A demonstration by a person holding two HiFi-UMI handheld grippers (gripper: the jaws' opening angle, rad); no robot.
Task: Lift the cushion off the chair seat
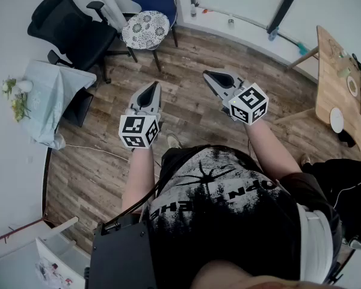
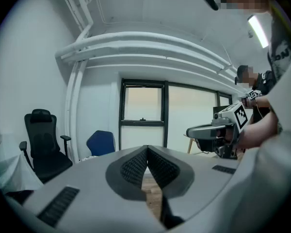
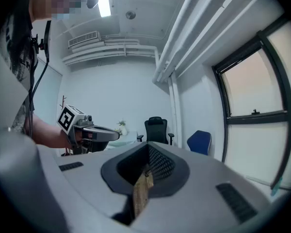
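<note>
Left tool [image 1: 153,88] and right tool [image 1: 209,76], jaws together and empty, held out forward.

- Black cotton T-shirt [image 1: 228,206], right behind both tongs: white block lettering across it, upside down from here, too warped to read.
- White marker cubes [image 1: 138,131] on the left gripper [image 1: 153,88] and right gripper [image 1: 208,75]: black square patterns only, no letters.
</note>
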